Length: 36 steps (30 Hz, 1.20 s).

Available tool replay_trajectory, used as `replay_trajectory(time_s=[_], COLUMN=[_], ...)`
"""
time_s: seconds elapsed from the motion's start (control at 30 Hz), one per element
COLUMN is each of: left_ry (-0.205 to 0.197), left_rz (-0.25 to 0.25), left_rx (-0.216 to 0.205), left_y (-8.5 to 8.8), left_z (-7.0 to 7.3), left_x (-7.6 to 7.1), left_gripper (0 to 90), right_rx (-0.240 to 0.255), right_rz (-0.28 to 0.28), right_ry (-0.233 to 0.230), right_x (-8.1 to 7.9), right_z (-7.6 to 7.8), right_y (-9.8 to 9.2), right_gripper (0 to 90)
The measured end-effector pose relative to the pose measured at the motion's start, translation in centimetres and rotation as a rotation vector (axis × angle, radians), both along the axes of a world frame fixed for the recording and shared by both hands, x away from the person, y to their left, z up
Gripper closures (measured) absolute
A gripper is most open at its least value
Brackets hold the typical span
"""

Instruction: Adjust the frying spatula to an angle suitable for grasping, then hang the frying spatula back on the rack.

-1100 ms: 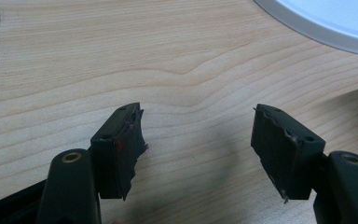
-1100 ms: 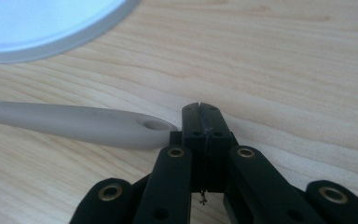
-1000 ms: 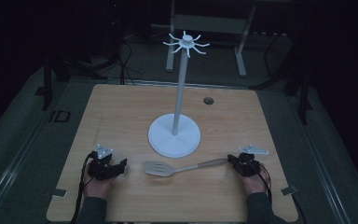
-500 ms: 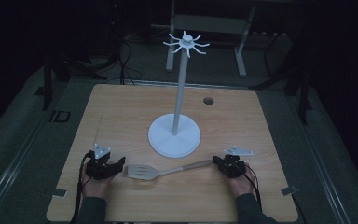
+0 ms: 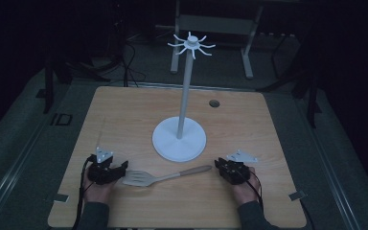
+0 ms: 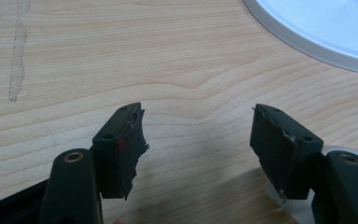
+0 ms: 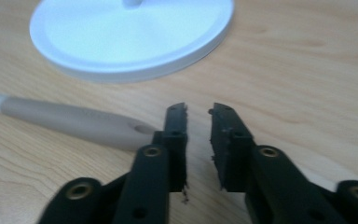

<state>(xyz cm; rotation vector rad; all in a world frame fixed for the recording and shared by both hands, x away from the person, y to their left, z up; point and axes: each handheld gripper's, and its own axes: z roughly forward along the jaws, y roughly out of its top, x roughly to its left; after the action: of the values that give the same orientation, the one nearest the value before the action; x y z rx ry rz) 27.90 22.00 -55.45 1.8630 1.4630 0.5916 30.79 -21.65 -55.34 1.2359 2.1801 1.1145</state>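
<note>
Spatula (image 5: pixel 165 177) lies flat on wooden table (image 5: pixel 124 115), near front edge, just in front of white stand base (image 5: pixel 179 139). Slotted head touches left gripper (image 6: pixel 198 140), jaws spread wide over bare wood. Handle end lies beside right gripper (image 7: pixel 198 140), jaws narrowly parted, holding nothing.

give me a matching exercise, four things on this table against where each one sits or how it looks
Things:
1. spatula
2. stand
3. left tool
4. right tool

States:
a. jaws wide apart over bare wood
b. lying flat between the two tools
c. jaws nearly together beside a handle end
d. upright, white, round base

Pairs: 1-b, 2-d, 3-a, 4-c
</note>
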Motion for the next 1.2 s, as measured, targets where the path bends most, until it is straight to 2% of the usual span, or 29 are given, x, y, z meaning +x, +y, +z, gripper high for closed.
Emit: replay_trajectory(time_s=[0.03, 0.13, 0.2, 0.3, 0.33, 0.37, 0.43, 0.53, 0.6, 0.7, 0.8, 0.93, 1.07, 1.1, 1.13, 1.2], left_ry=[0.000, -0.002, -0.009, -0.012, -0.021, -0.022, -0.024, -0.037, -0.051, -0.064, -0.071, -0.087, -0.090, -0.090, -0.077, -0.052], left_rz=[0.001, -0.002, -0.005, -0.003, 0.000, -0.002, -0.003, -0.016, -0.032, -0.070, -0.114, -0.160, -0.219, -0.219, -0.274, -0.331], left_rx=[0.001, 0.003, -0.002, -0.004, -0.017, -0.026, -0.029, -0.053, -0.065, -0.059, -0.048, -0.039, -0.025, -0.025, -0.025, -0.025], left_y=[0.0, 0.0, 0.2, 0.2, 0.3, 0.3, 0.4, 0.3, 0.1, -0.6, -1.6, -3.2, -4.8, -4.8, -5.6, -6.5], left_z=[0.0, 0.1, 0.3, 0.4, 0.5, 0.6, 0.9, 1.5, 2.2, 3.1, 4.0, 5.3, 6.5, 6.5, 6.9, 7.1], left_x=[0.0, 0.0, -0.1, -0.1, -0.2, -0.2, -0.2, -0.2, -0.1, 0.2, 0.7, 1.7, 2.5, 2.5, 2.8, 3.2], left_gripper=[35.1, 35.6, 35.6, 36.1, 36.1, 36.7, 37.2, 40.1, 41.0, 41.9, 42.4, 43.9, 45.8, 45.7, 45.7, 44.6], right_rx=[0.000, 0.033, 0.022, 0.040, 0.040, 0.048, 0.052, 0.024, 0.044, 0.059, 0.070, 0.122, 0.105, 0.105, 0.094, 0.089], right_rz=[0.000, -0.031, -0.054, -0.072, -0.072, -0.088, -0.089, -0.100, -0.119, -0.140, -0.131, -0.145, -0.137, -0.137, -0.139, -0.140], right_ry=[0.000, -0.026, -0.044, -0.045, -0.045, -0.045, -0.058, -0.080, -0.078, -0.073, -0.067, -0.059, -0.074, -0.074, -0.071, -0.054], right_x=[0.0, -0.5, -0.5, -0.5, -0.5, -0.4, -0.5, -0.5, -0.5, -0.7, -0.9, -1.4, -2.0, -2.0, -2.2, -2.4], right_z=[0.0, 1.0, 1.4, 1.7, 1.7, 2.1, 2.3, 2.6, 2.9, 3.3, 3.7, 4.4, 4.9, 4.9, 4.9, 5.0], right_y=[0.0, -1.5, -2.1, -2.9, -2.9, -3.7, -4.3, -5.2, -6.0, -6.8, -7.4, -8.1, -8.2, -8.2, -8.2, -8.3], right_gripper=[74.4, 64.7, 62.7, 61.5, 60.6, 56.5, 54.9, 55.1, 54.8, 54.6, 52.8, 52.9, 51.3, 51.3, 51.5, 52.5])
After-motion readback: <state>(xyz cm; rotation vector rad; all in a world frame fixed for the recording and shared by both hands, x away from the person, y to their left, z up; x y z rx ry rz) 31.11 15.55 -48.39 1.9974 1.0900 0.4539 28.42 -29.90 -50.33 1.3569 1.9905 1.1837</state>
